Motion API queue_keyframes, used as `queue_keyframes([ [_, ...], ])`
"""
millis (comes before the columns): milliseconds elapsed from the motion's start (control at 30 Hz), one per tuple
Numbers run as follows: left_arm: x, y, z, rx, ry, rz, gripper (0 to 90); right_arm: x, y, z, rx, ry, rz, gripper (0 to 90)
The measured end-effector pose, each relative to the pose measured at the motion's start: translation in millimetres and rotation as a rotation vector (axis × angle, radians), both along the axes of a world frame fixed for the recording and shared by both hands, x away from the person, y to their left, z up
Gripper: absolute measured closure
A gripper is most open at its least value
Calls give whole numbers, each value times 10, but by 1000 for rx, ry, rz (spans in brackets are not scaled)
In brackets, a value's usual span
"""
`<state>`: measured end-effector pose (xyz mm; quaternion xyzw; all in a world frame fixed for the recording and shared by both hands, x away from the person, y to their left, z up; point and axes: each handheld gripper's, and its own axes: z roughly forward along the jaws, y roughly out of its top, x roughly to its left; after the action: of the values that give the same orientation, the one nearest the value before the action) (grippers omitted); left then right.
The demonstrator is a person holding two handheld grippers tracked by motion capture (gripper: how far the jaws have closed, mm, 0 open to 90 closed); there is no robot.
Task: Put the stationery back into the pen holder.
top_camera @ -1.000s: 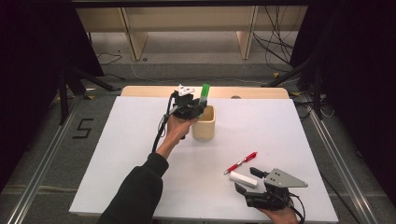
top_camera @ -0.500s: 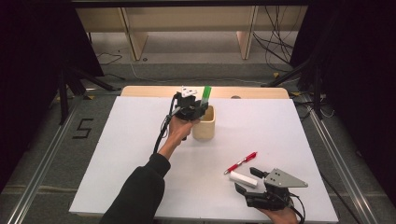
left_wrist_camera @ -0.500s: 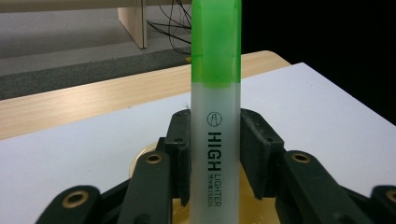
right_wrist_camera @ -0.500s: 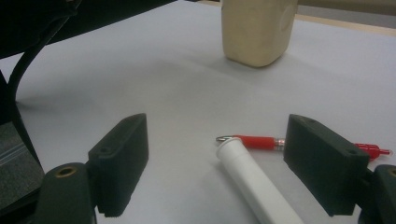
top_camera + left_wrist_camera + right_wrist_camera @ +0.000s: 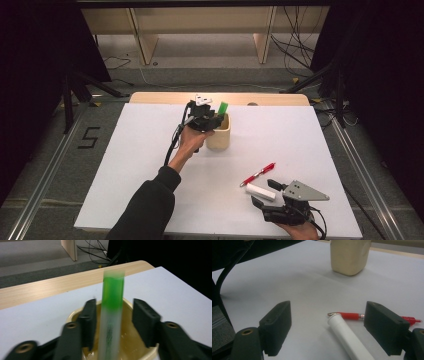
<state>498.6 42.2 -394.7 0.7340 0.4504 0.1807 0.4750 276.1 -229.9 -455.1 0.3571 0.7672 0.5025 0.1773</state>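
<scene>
My left gripper (image 5: 113,322) has just been opening, jaws clear of the upright green-capped marker (image 5: 113,312) standing in the beige cup (image 5: 130,350)

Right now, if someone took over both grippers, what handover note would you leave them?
Left gripper: jaws have just been opening, pads clear of the green-capped marker, which stands in the beige cup.
Right gripper: open, low over the table, with the white marker lying between its jaws, not gripped.
Red pen lies on the table just beyond the white marker.
Done: green marker is in the cup.
Left, probably: white marker and red pen into the cup.
</scene>
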Motion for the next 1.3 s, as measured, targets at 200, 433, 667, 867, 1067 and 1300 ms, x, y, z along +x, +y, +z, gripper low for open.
queue_keyframes([
  [200, -156, 84, 137, -5, 5, -85, 360, 0, 10, 0, -7, -4, 0, 229],
  [433, -441, 220, 211, -3, 25, -162, 314, -1, 10, 1, -5, -4, -3, 229],
  [667, -624, 413, 120, 7, 41, -168, 295, -5, 10, 9, -1, -1, -9, 229],
  [867, -780, 572, 19, -18, 40, -169, 290, 0, 1, 10, -2, -4, -8, 229],
  [1067, -893, 708, -19, 1, 17, -168, 285, 3, -13, 24, -1, -2, -10, 229],
  [1300, -1084, 836, -84, 31, 2, -177, 280, 21, -32, 45, -6, 17, -2, 228],
])
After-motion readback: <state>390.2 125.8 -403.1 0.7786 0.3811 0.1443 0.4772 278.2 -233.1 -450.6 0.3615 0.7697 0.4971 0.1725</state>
